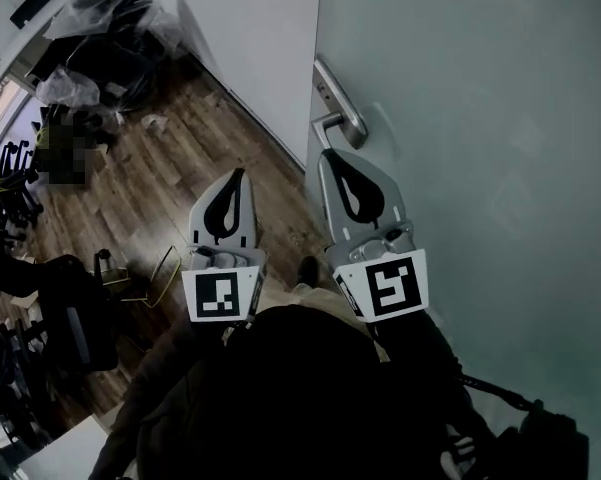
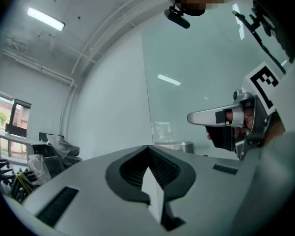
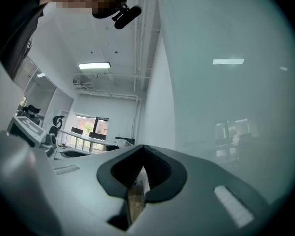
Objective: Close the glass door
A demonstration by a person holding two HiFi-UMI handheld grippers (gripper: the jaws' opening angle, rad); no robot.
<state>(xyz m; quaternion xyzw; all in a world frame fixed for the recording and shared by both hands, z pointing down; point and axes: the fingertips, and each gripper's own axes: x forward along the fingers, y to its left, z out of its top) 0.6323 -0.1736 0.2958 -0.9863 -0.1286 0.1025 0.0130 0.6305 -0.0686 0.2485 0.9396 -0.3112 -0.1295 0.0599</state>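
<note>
A frosted glass door [image 1: 480,118] fills the right of the head view, its free edge running down beside a white wall [image 1: 250,38]. Its metal lever handle [image 1: 338,108] sticks out near that edge. My right gripper [image 1: 330,158] is shut and empty, its tip just below the handle and close to the glass. My left gripper [image 1: 239,174] is also shut on nothing and hangs over the wooden floor left of the door's edge. The left gripper view shows its closed tips [image 2: 148,147], with the handle [image 2: 211,116] to the right. In the right gripper view the closed tips [image 3: 143,147] point along the glass [image 3: 226,107].
A wooden floor [image 1: 180,188] lies left of the door. Bags and dark clutter [image 1: 100,58] are piled in the far corner. A black chair [image 1: 70,318] and a thin wire frame [image 1: 160,273] stand at the left. The person's dark clothing [image 1: 300,398] fills the bottom.
</note>
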